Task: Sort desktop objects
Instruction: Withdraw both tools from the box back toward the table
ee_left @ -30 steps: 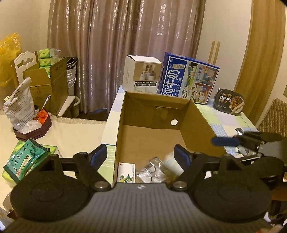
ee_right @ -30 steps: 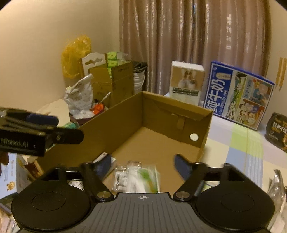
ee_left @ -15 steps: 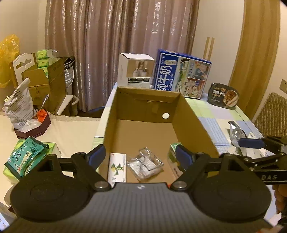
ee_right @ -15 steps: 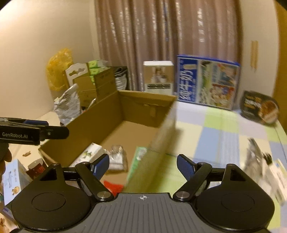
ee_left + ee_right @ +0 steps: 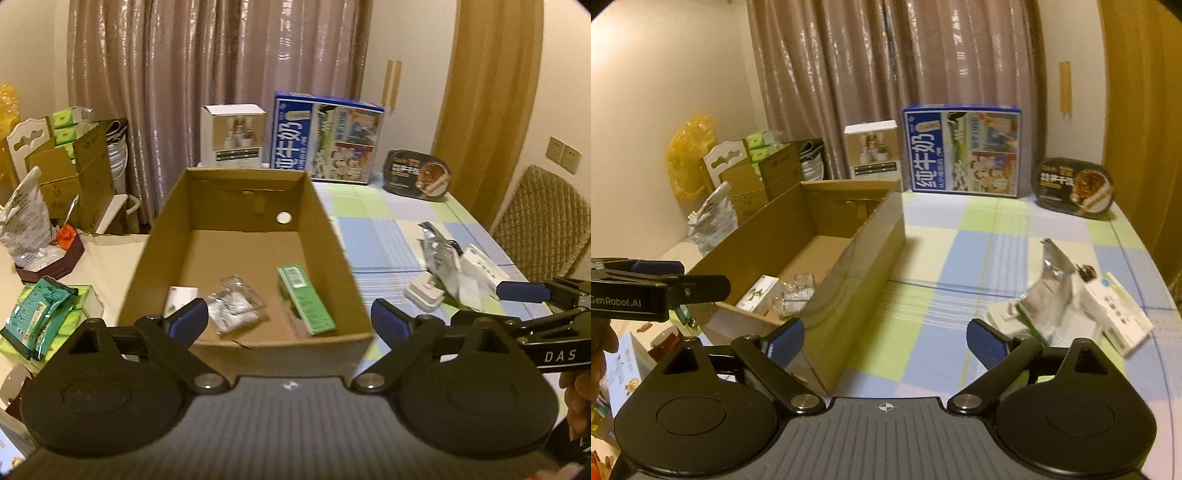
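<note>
Lying inside the brown corrugated cardboard box: a crinkled clear plastic bag.

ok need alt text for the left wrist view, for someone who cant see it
An open cardboard box on a checked tablecloth holds a green carton, a clear plastic packet and a white carton. The left gripper, jaws opening and empty, frames its near end.

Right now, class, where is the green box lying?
The green box lies inside the open cardboard carton, against its right wall near the front, in the left wrist view. A clear plastic packet sits just to its left.
</note>
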A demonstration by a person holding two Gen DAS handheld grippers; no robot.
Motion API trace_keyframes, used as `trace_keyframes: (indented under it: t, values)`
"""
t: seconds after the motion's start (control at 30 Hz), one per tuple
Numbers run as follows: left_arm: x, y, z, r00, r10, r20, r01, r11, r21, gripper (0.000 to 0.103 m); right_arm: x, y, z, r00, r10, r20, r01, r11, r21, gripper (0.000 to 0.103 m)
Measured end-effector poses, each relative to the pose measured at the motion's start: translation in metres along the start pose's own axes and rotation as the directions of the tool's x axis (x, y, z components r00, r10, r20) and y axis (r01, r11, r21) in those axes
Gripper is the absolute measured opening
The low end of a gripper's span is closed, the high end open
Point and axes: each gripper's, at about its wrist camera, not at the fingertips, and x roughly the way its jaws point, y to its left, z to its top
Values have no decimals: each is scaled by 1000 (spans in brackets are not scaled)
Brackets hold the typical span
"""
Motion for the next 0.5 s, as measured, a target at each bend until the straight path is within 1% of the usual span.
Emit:
trace_keyframes:
  t: [0.13,0.33,0.43,0.5]
  values:
    - [-6,-21,-4,1000,-21,-2,21,1000,12,96,-15,-15,-10,1000,-23,-3,23,999,25,95]
    - [-14,-47,-8,998,-55,2,55,998,4,99,-37,-46,-23,997,-70,-6,71,995,77,96]
    - [-17,-63,-11,996,-90,2,90,996,22,99,-48,-62,-27,995,-100,1,100,990,100,97]
    - [-19,-75,-12,992,-127,6,127,991,33,99,-55,-73,-29,992,-122,8,120,985,121,97]
